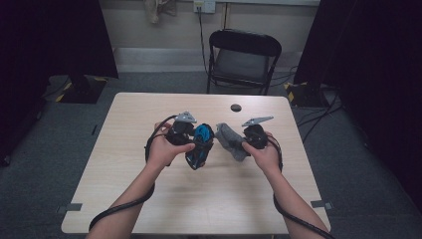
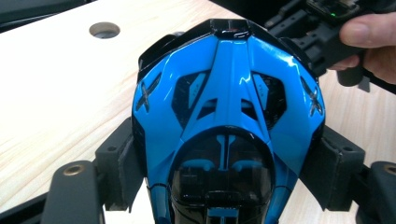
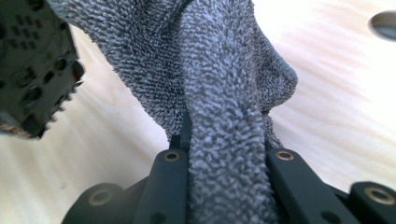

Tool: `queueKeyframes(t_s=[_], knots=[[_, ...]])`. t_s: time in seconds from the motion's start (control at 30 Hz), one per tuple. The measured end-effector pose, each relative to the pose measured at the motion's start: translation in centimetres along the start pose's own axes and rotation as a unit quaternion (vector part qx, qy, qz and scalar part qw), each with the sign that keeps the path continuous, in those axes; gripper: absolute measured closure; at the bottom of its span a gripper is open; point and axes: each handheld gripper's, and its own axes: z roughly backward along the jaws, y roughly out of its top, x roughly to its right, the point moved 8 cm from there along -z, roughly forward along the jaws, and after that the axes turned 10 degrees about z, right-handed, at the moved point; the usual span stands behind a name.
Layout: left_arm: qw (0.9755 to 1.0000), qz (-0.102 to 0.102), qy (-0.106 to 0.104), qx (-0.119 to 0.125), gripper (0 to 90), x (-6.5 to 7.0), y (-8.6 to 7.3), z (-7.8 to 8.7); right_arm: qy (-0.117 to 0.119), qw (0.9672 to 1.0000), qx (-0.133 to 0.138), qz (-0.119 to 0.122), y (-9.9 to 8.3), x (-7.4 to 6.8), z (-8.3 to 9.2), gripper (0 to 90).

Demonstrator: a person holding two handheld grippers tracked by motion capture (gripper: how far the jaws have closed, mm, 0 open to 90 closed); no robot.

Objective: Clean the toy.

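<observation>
The right gripper (image 1: 242,141) pinches a grey terry cloth (image 3: 224,93) tightly between its jaws, a bunched fold rising straight out of them. The left gripper (image 1: 195,144) clamps a glossy blue and black shell (image 2: 226,121), probably a toy helmet, across its width, both held above the table (image 1: 149,114). The cloth hangs just beside the shell's right flank, apparently not yet touching; the shell's long axis runs out along the left jaws.

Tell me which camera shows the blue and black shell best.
The left gripper view: the blue and black shell faces the lens, clamped between that gripper's pads. The high view shows it small in the left gripper. The right gripper view offers the grey cloth instead.
</observation>
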Motion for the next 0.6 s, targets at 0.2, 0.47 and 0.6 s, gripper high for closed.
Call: queueKeyframes(t_s=[0.2,0.47,0.6], knots=[[0.9999,-0.005,-0.013,0.001,24.6,1.2,0.4,-0.8,-0.012,0.9999,-0.006,0.009,0.9,-0.9,-0.6,76.6],[0.9993,0.019,0.025,-0.018,24.6,-1.5,-1.0,-1.8,0.03,0.9987,0.02,0.036,1.9,-3.3,-0.6,76.4],[0.999,0.028,0.032,-0.017,24.6,-2.3,-1.2,-1.9,0.048,0.9973,0.033,0.046,2.4,-4.2,-0.4,76.4]])
